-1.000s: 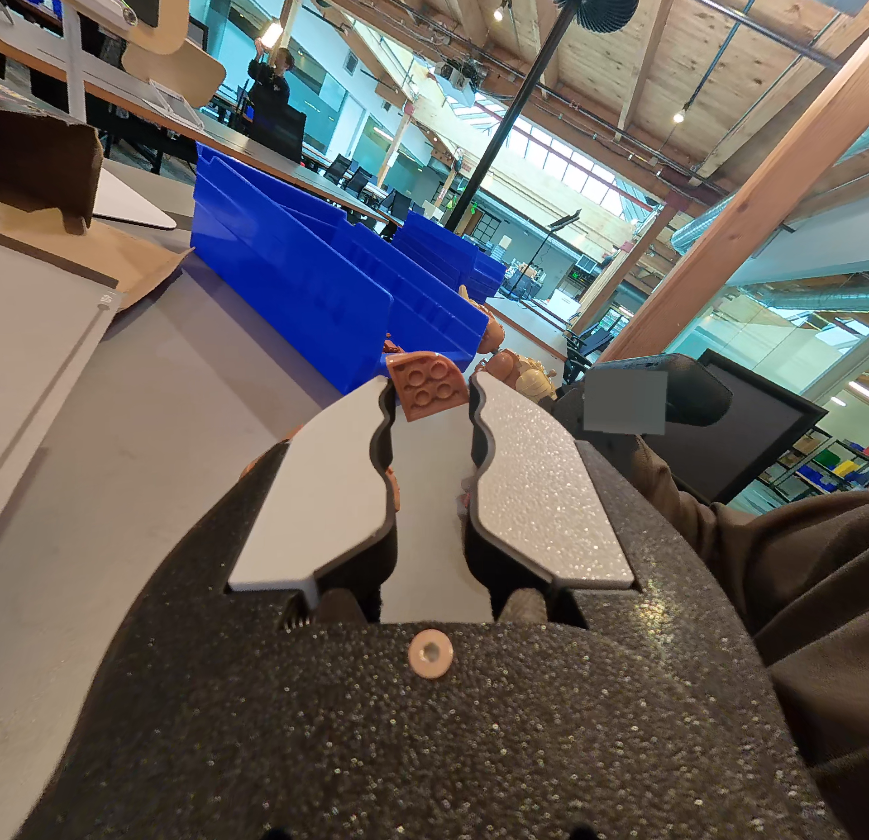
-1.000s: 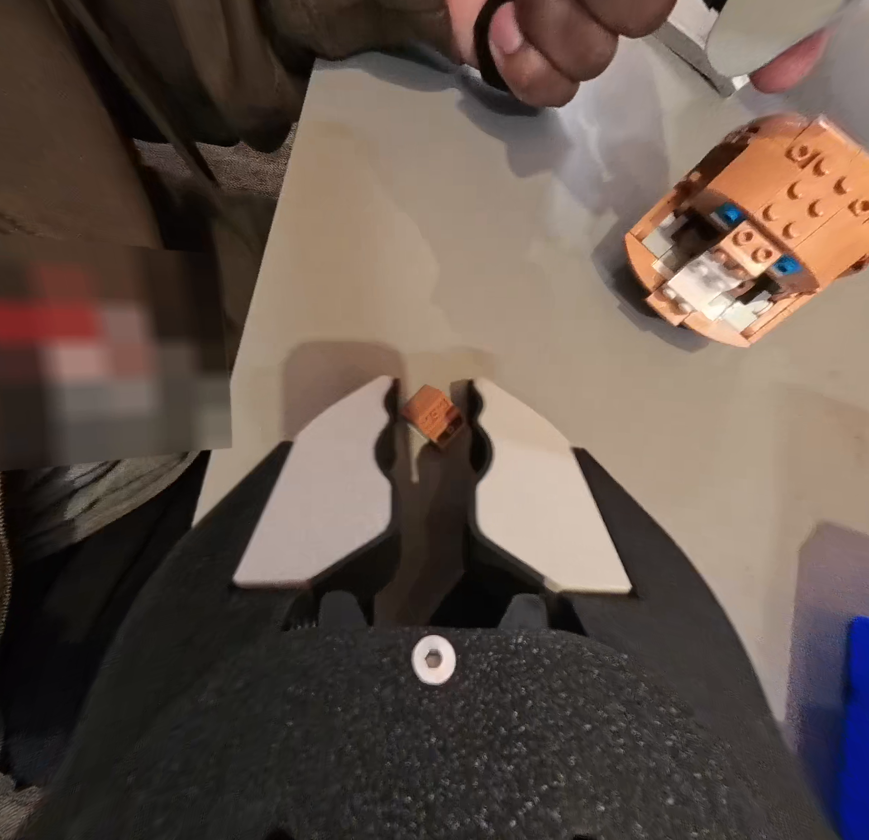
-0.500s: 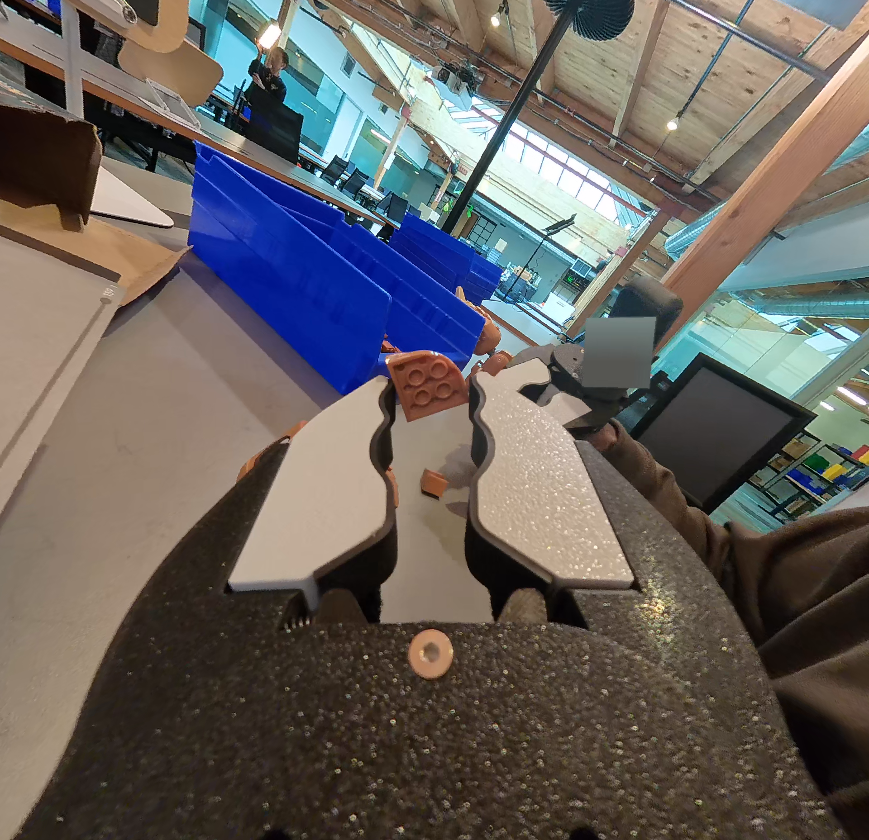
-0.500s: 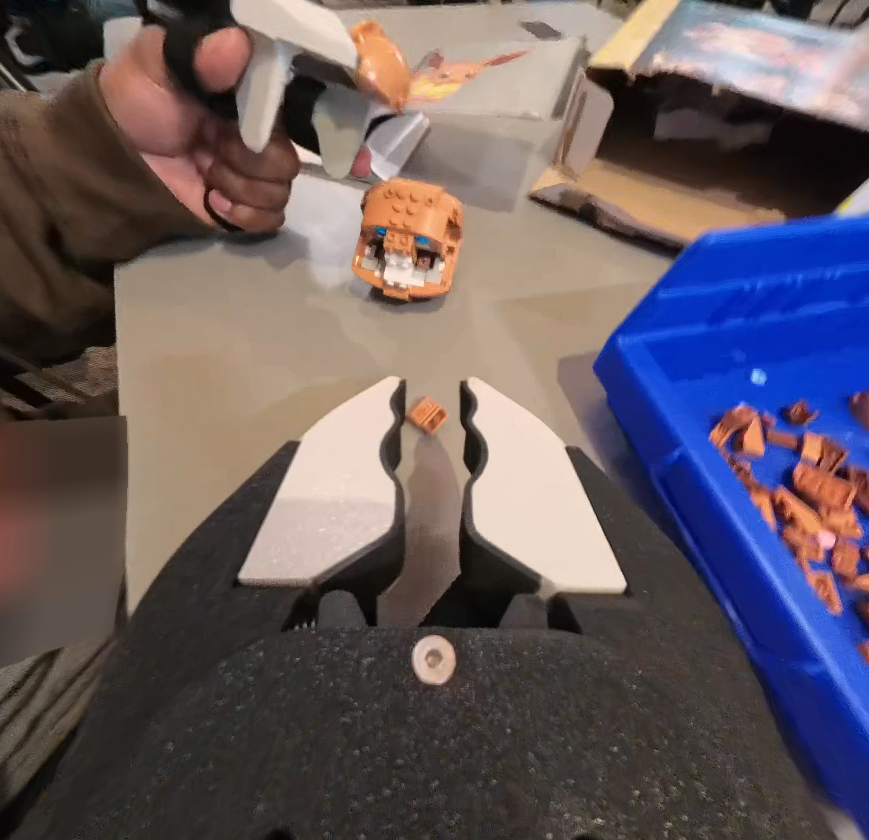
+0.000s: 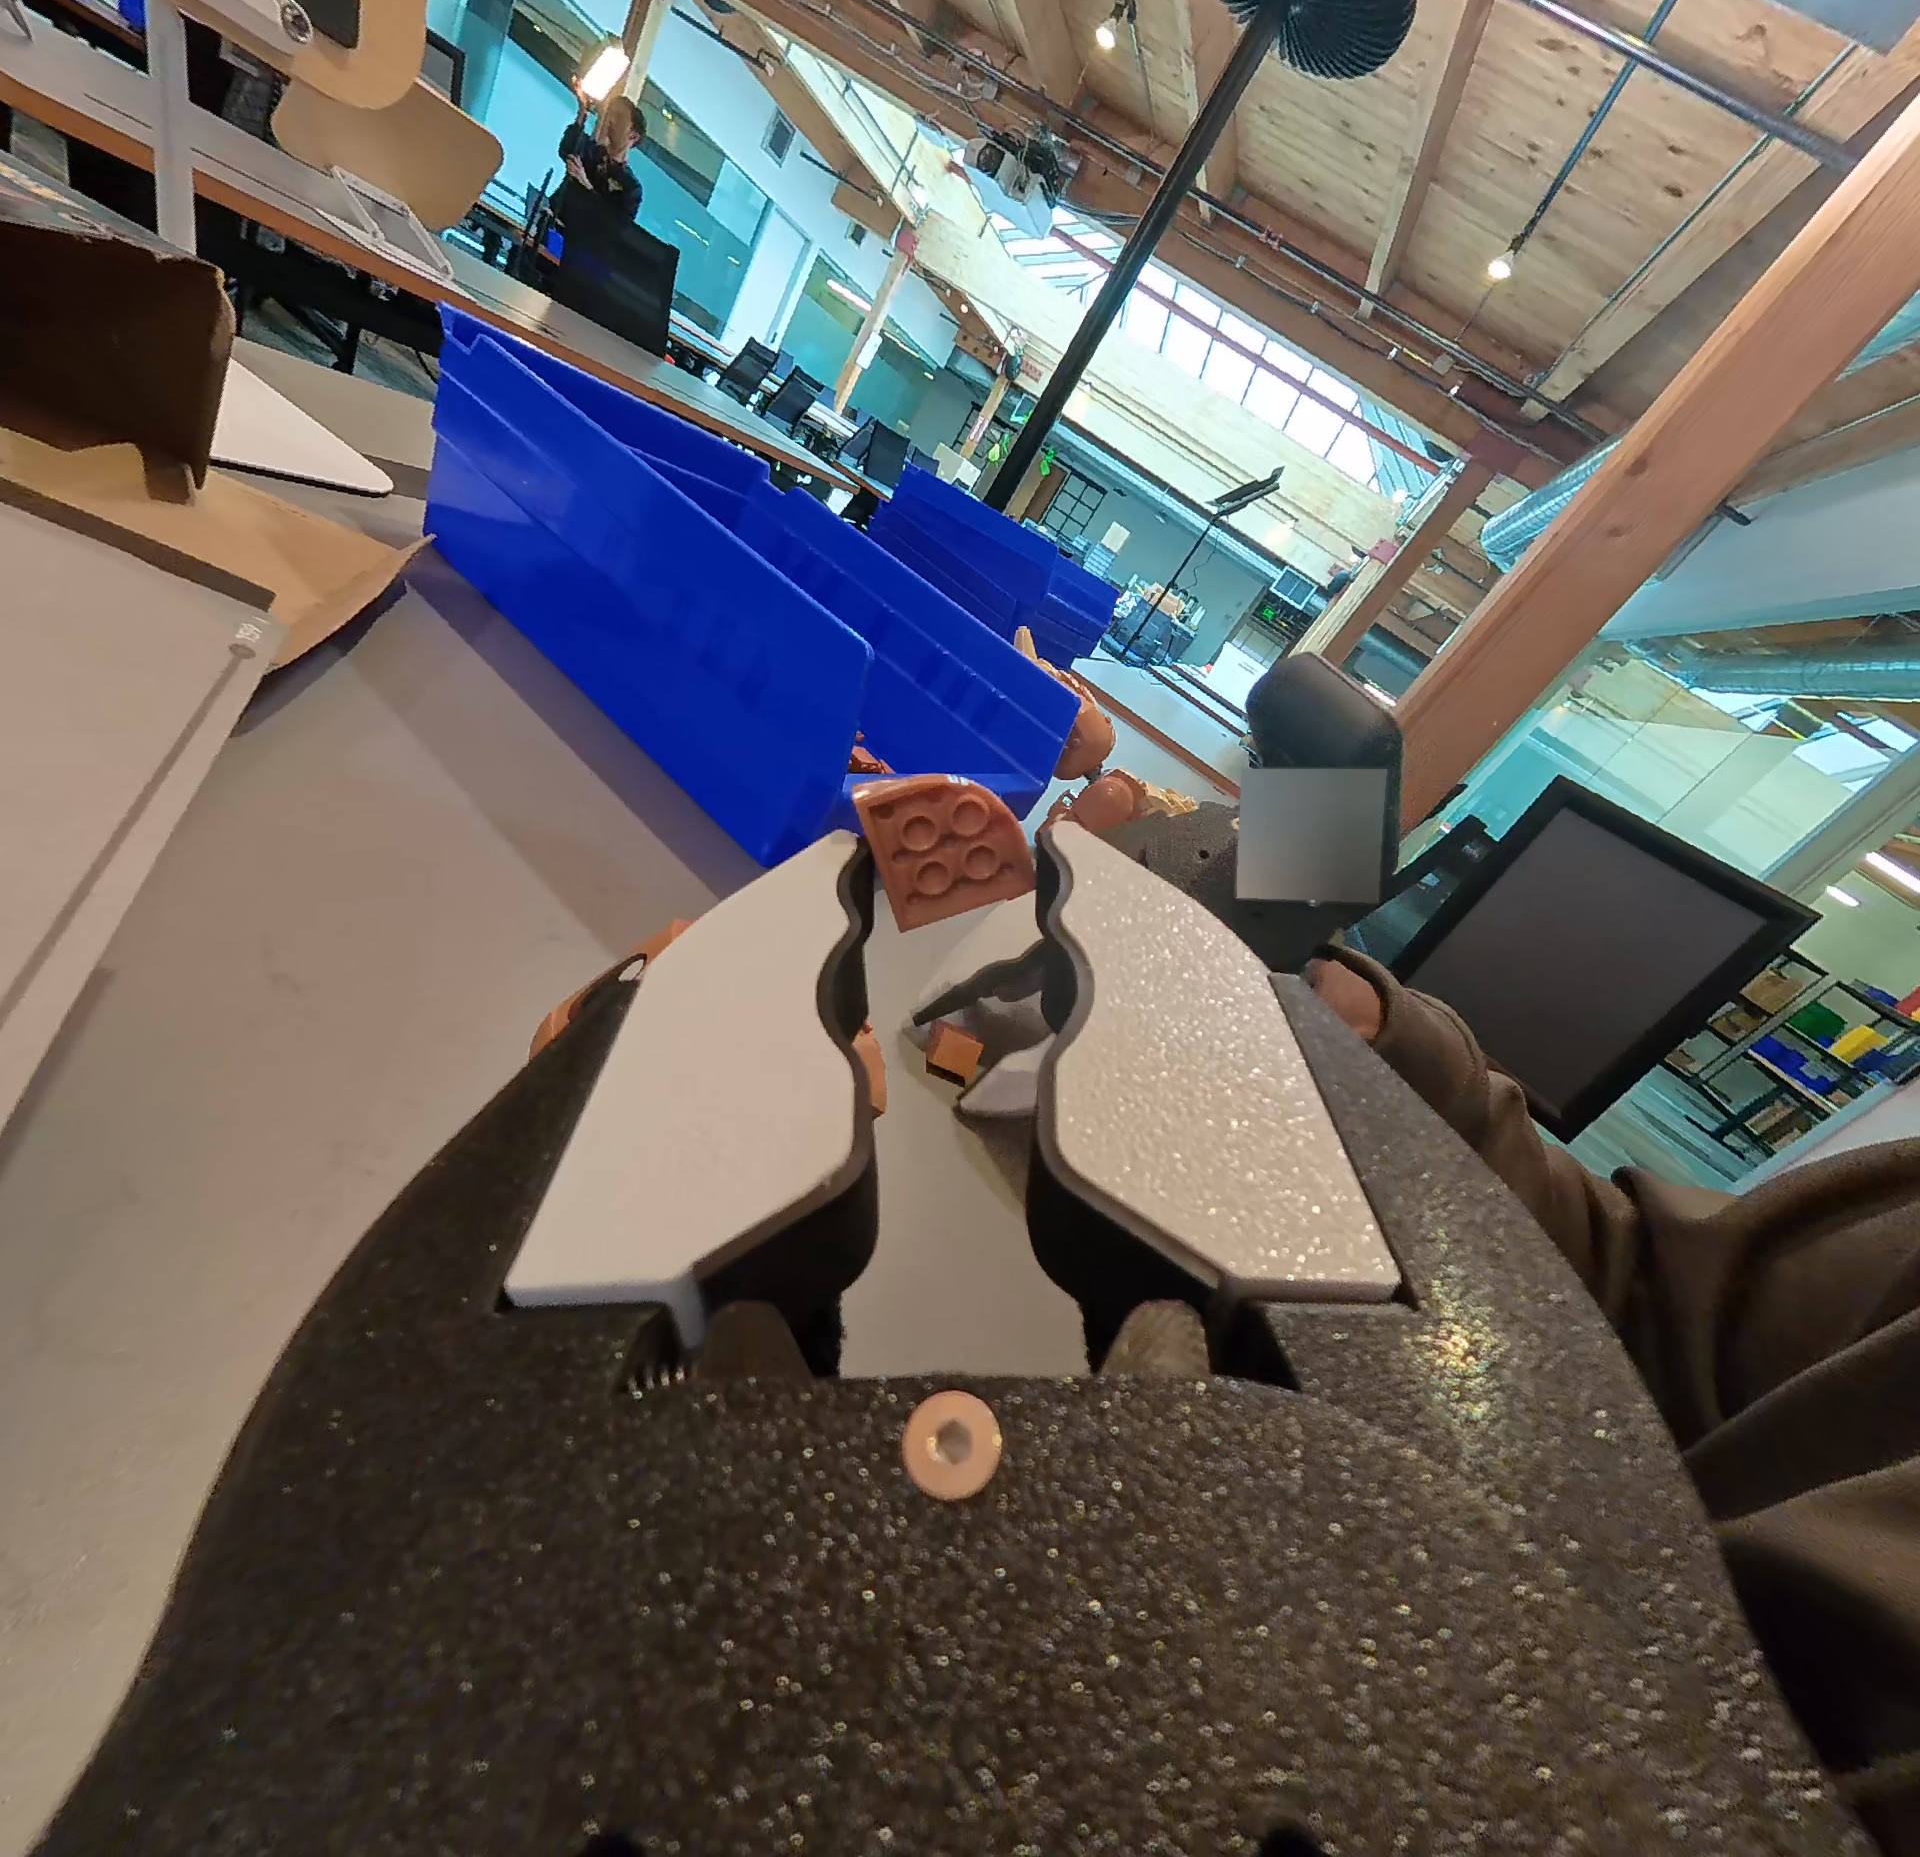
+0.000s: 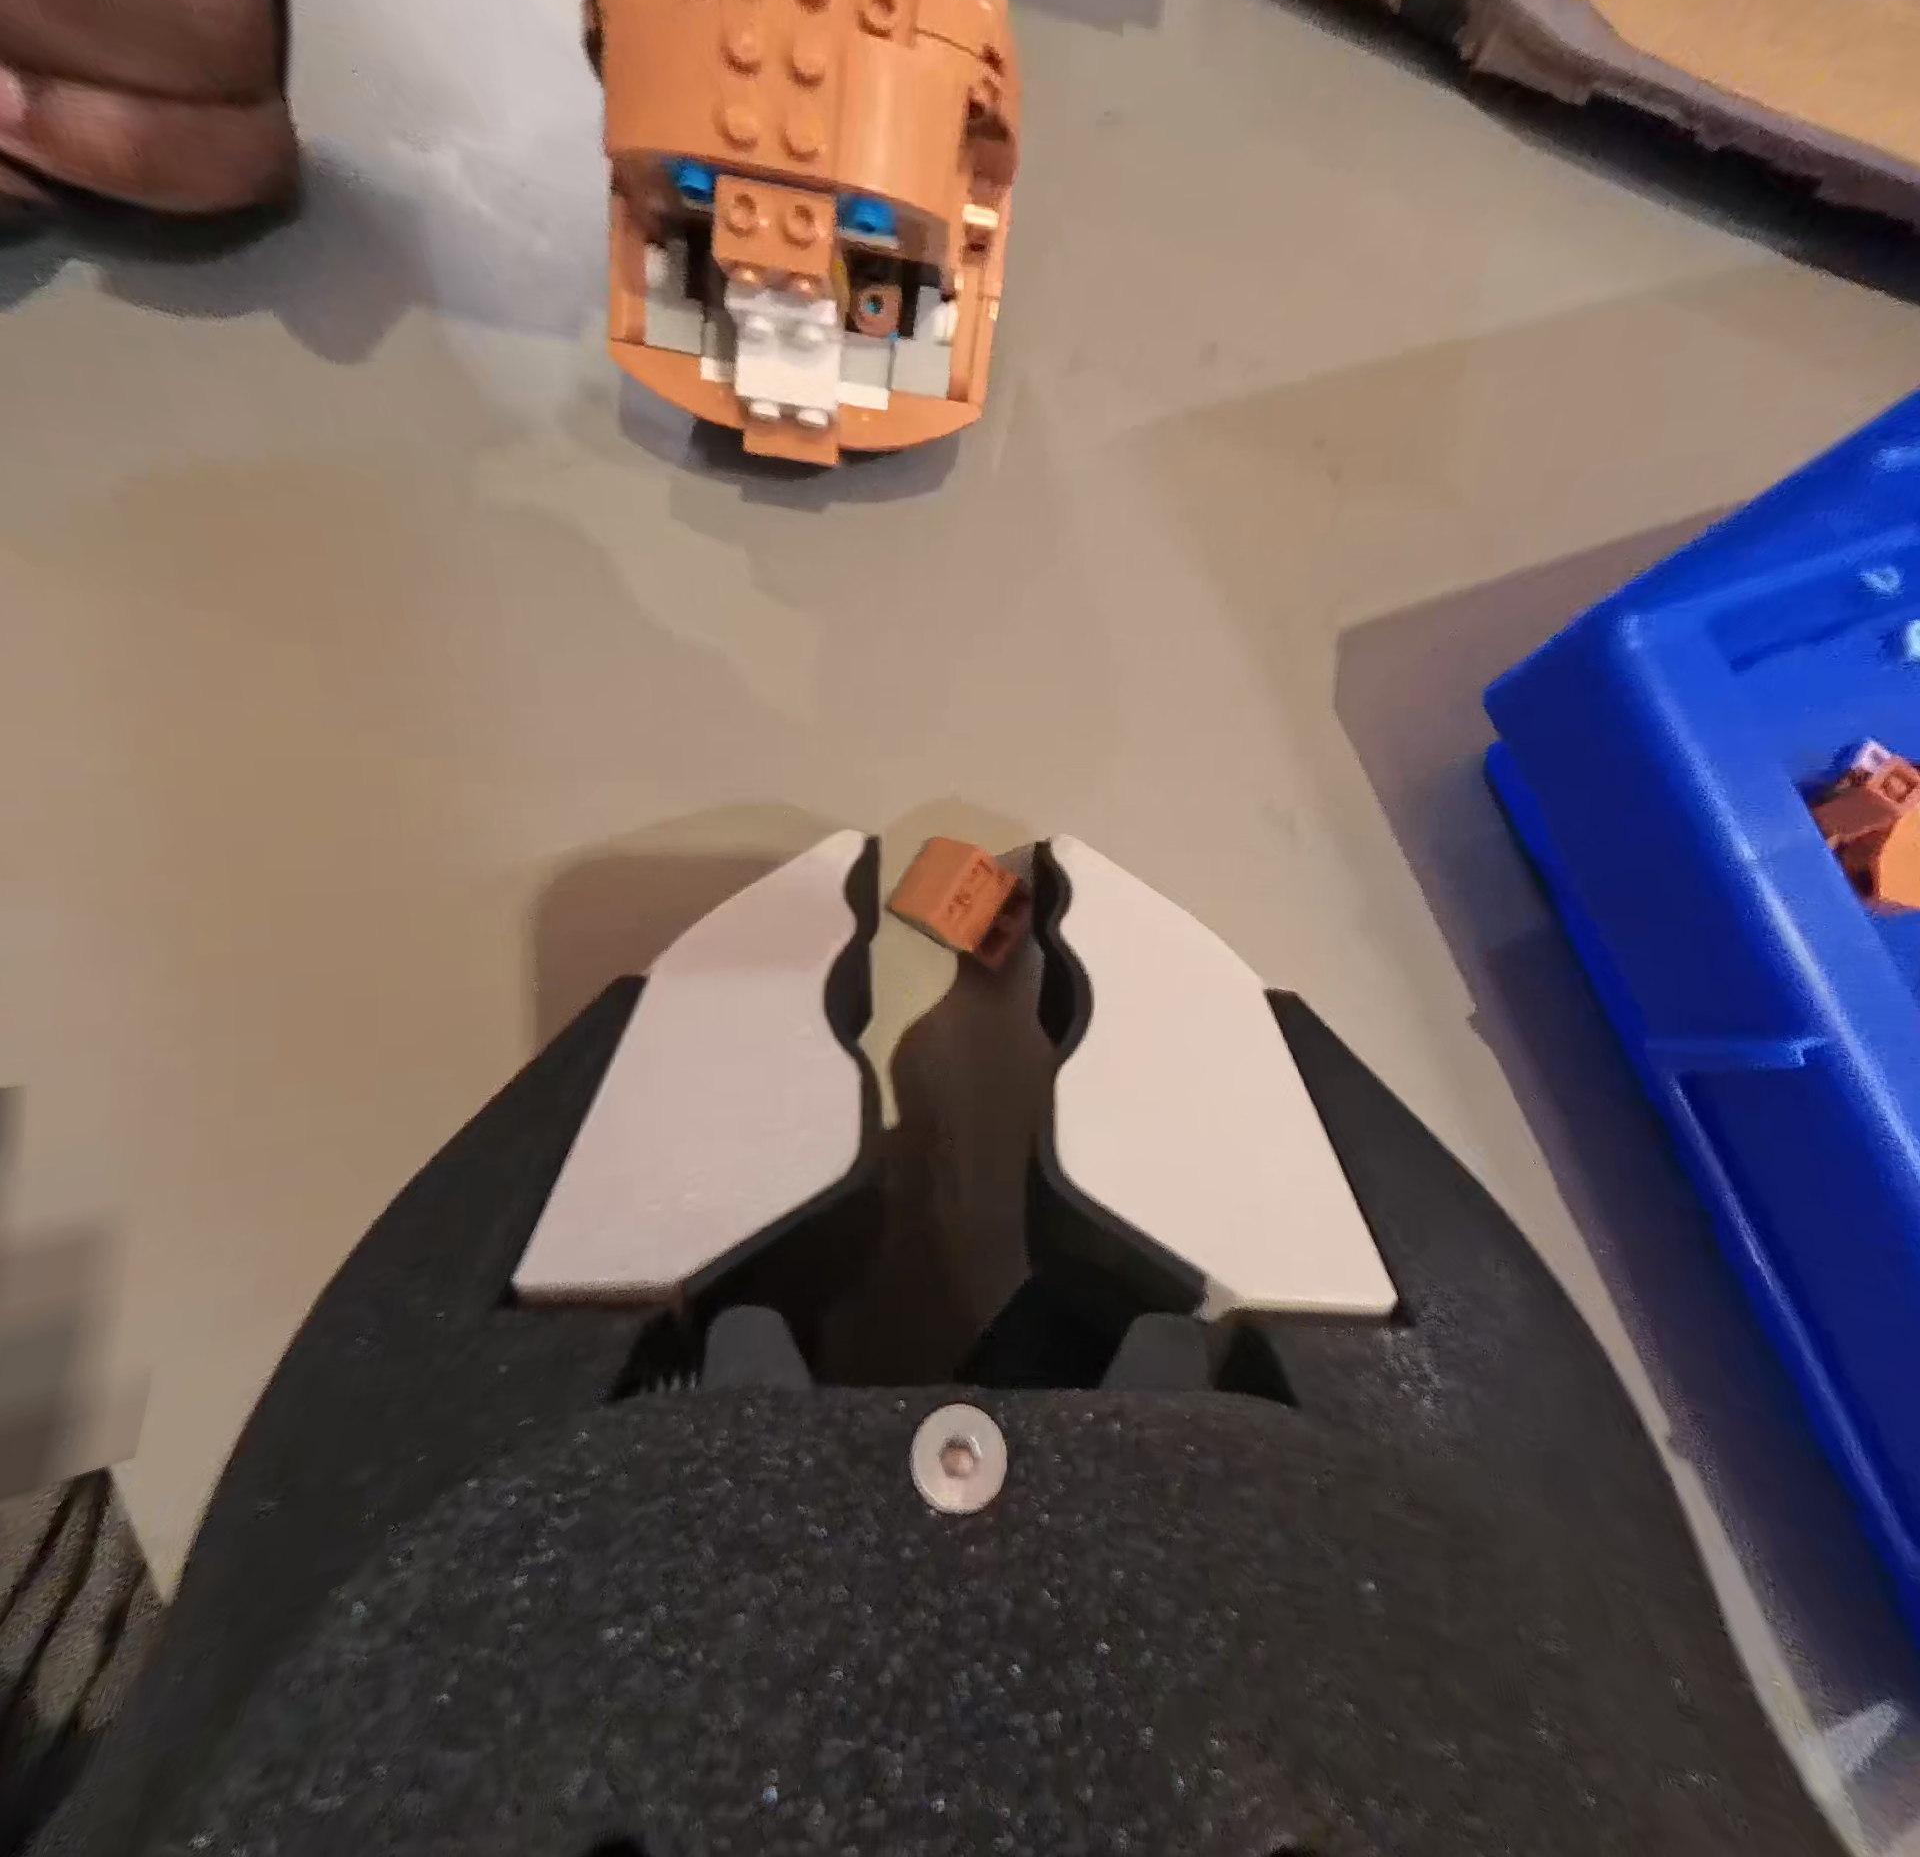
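My left gripper (image 5: 948, 862) is shut on a brown rounded plate (image 5: 940, 857) with four studs, held at its fingertips above the grey table (image 5: 364, 924). My right gripper (image 6: 958, 898) is shut on a small brown brick (image 6: 956, 903), held tilted a little above the table. An orange brick-built head model (image 6: 800, 197) stands on the table just ahead of the right gripper. In the left wrist view the right gripper (image 5: 961, 1044) with the small brick (image 5: 954, 1054) shows low between my left fingers.
A blue bin (image 6: 1714, 924) with several brown pieces stands to the right of the right gripper. More blue bins (image 5: 644, 581) stand ahead of the left gripper. Cardboard (image 6: 1662, 51) lies at the back. A hand (image 6: 135, 72) is left of the model.
The right gripper has swung round and moved closer to the orange model with the small brick still in it. The left gripper has kept the rounded plate and barely moved.
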`<state>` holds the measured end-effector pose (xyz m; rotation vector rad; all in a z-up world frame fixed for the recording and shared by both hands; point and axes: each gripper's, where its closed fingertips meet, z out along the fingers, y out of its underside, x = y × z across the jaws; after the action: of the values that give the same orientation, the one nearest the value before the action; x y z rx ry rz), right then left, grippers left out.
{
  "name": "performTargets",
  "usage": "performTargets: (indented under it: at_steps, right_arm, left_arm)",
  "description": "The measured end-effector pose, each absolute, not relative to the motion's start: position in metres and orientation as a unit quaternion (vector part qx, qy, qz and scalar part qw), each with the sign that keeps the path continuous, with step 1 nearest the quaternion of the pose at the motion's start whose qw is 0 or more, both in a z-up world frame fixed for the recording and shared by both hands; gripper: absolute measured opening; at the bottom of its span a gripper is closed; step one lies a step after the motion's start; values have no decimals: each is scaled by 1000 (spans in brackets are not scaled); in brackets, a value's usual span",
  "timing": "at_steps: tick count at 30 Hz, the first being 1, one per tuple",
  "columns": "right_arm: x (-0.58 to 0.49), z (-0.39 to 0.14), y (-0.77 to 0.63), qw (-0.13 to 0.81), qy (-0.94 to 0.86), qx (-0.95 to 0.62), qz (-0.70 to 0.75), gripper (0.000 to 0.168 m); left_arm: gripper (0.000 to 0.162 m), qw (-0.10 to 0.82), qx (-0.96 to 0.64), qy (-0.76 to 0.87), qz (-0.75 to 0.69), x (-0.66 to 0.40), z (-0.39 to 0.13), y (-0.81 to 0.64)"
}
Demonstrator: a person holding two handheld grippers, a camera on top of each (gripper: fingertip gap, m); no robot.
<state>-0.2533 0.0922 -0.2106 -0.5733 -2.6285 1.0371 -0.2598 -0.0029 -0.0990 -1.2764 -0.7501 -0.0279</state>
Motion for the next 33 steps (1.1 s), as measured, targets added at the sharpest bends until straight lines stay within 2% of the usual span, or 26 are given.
performTargets:
  at_steps: [1,6,9,10,13,18,22,28,33]
  right_arm:
    - [-254,-211,94,127,-903,-205,356,21]
    - [-257,-210,99,142,-899,-218,352,19]
    - [-269,-195,102,183,-878,-222,383,16]
    - [-279,-185,107,208,-865,-229,395,0]
    - [-317,-137,129,294,-801,-264,450,0]
    - [-344,-98,156,326,-743,-299,503,4]
    - [-336,-120,179,316,-742,-353,474,17]
    - [-304,-179,207,304,-776,-423,355,25]
    - [-311,-202,219,309,-796,-446,269,44]
  left_arm:
    - [30,739,-581,-341,-14,-260,-99,-3]
    - [30,742,-580,-336,-21,-258,-97,-1]
    - [30,743,-578,-336,-23,-258,-97,-2]
    - [30,744,-578,-336,-23,-258,-97,-2]
    - [30,744,-577,-336,-23,-258,-97,-2]
    - [30,743,-577,-337,-23,-258,-97,-3]
    - [30,743,-578,-336,-26,-257,-97,-2]
    - [30,744,-580,-331,-35,-255,-97,1]
    - [30,742,-581,-333,-33,-256,-98,1]
